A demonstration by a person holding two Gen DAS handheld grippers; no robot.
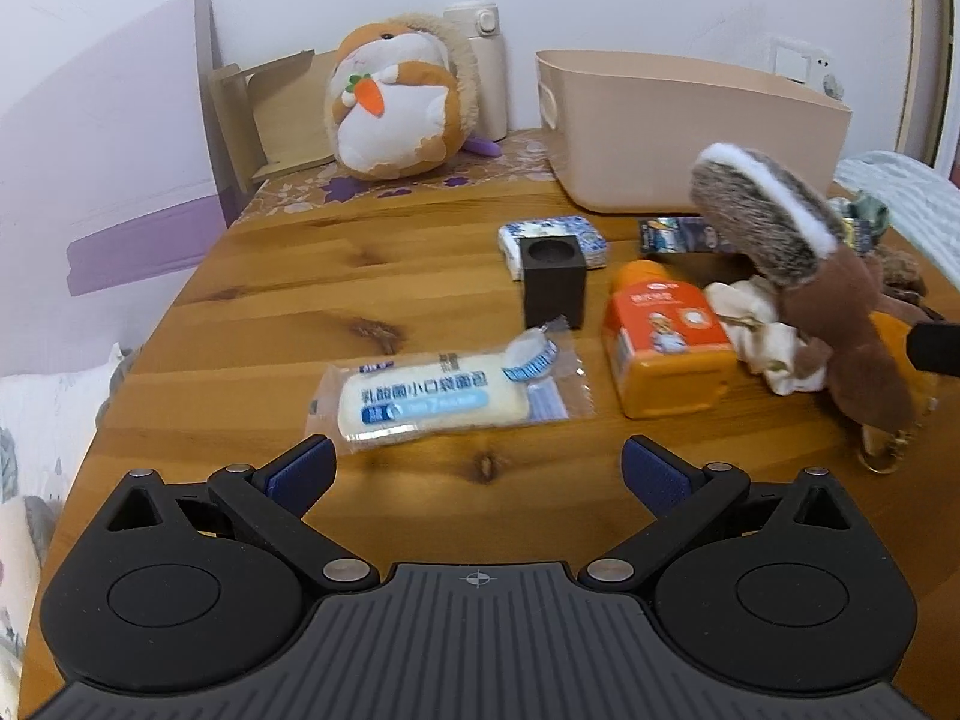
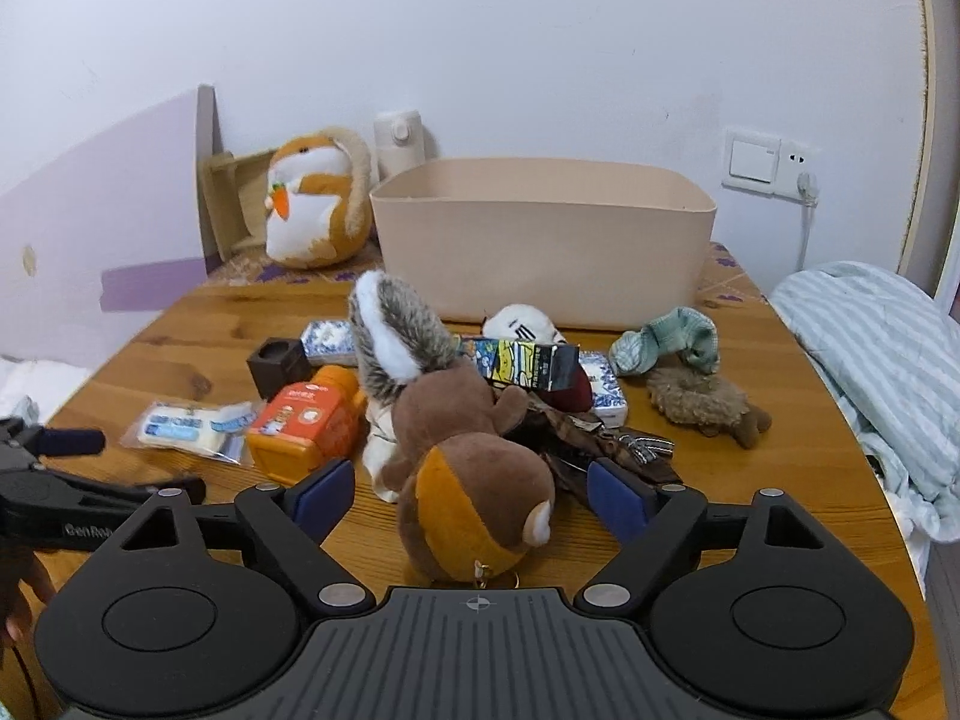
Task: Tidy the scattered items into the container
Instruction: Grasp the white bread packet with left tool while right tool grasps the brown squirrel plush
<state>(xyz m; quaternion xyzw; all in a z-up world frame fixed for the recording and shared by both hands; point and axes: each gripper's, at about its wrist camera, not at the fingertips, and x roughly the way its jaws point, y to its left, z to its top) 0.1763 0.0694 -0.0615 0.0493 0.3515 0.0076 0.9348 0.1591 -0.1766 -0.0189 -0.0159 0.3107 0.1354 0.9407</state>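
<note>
A beige plastic bin (image 2: pixel 540 252) stands at the back of the wooden table (image 1: pixel 288 312); it also shows in the left wrist view (image 1: pixel 690 132). My right gripper (image 2: pixel 474 498) is open, its blue pads either side of a brown squirrel plush (image 2: pixel 474 480) with a grey bushy tail, not closed on it. The squirrel also shows in the left wrist view (image 1: pixel 828 294). My left gripper (image 1: pixel 477 468) is open and empty, just short of a wrapped bread packet (image 1: pixel 444 396). An orange bottle (image 1: pixel 666 342), a dark cube (image 1: pixel 552 282) and a blue patterned tissue pack (image 1: pixel 576 240) lie beyond.
A hamster plush (image 1: pixel 396 102), a white flask (image 1: pixel 480 60) and a cardboard piece (image 1: pixel 270 120) stand at the back left. A green sock (image 2: pixel 672 342), a fuzzy brown toy (image 2: pixel 702 402), a drink carton (image 2: pixel 528 363) and a ribbon (image 2: pixel 642 444) lie right. A striped bed (image 2: pixel 870 360) borders the table.
</note>
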